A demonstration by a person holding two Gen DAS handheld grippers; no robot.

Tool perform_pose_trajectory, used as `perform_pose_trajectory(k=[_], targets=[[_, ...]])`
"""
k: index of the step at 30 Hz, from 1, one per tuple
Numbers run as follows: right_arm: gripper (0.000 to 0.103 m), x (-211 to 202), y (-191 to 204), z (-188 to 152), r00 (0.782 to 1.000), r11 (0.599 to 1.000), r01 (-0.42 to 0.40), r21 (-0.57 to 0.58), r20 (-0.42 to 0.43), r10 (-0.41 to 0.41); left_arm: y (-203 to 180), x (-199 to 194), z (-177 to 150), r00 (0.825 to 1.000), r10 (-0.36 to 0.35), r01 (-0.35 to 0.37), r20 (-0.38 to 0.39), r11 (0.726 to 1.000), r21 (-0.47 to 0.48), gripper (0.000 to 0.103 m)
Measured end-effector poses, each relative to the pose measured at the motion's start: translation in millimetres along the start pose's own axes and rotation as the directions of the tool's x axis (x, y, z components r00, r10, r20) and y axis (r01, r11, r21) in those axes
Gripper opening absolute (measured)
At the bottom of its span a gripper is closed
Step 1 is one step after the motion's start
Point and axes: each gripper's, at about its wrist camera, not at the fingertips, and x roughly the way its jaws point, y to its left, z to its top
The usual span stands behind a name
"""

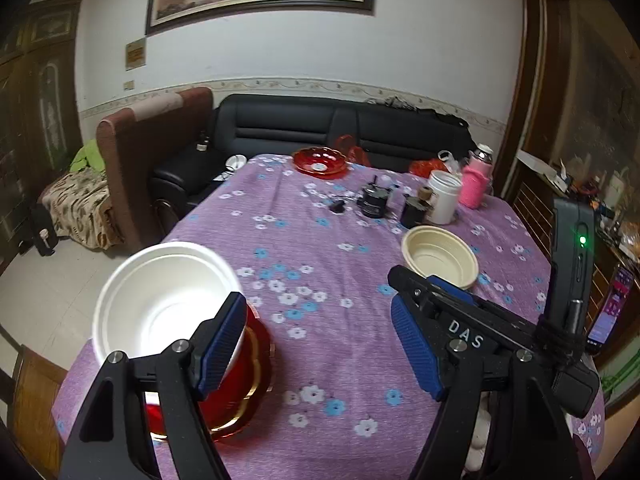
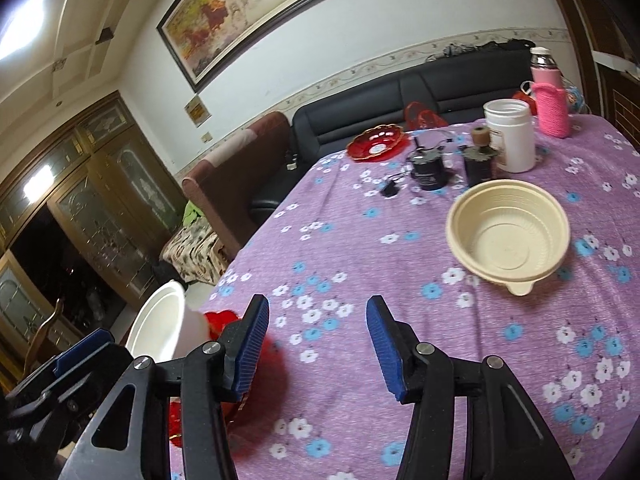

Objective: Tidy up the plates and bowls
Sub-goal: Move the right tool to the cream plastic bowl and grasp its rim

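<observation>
Both jaws spread, empty; cream ribbed bowl (image 2: 508, 236) sits upright, tabbed rim.

left wrist: low over the table's (image 1: 320, 240) near edge, facing the sofa (image 1: 320, 128) | right wrist: just right, rolled, same heading | shared: tablecloth, cream bowl (image 2: 508, 236), far red plate (image 1: 319, 162), sofa

Right hand-held gripper (image 2: 318, 344) seen with jaws apart, nothing between. Cream bowl (image 2: 508, 236) upright on floral-clothed counter (image 2: 360, 248). White bowl (image 2: 158, 330) seen tilted beside red plate (image 2: 256, 384), lower left.
</observation>
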Motion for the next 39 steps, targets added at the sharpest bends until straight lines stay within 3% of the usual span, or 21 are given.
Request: perform_pose_trajectory(k=[9,19,26,34,39], targets=[[0.056,4.5,-37.9,13.3,0.999,0.997,0.038,0.068,0.002,-0.039,-29.7,28.4,3.8,0.999,-0.023,0.025,-0.046,0.999,0.045,0.074],[0.056,6.9,-70.0,47.2,0.995,0.985,0.072,0.155,0.063,-0.082,-36.6,59.1,12.5,0.996,-0.028,0.029,-0.087,0.999,0.018,0.074],[0.056,8.3,-96.9,57.9,0.978,0.972,0.155,0.179,0.113,-0.176,-44.4,86.5,11.0,0.989,-0.040,0.042,-0.142,0.999,0.009,0.074],[0.057,19.4,-138.8,58.3,0.962,0.947,0.229,0.225,0.094,-0.255,-51.7,111.4,4.6,0.977,-0.063,0.061,-0.204,0.998,-0.018,0.074],[0.057,15.2,-175.4,58.7,0.954,0.917,0.243,0.316,0.091,-0.284,-46.3,135.6,8.3,0.970,-0.071,0.055,-0.234,0.996,-0.073,0.074]])
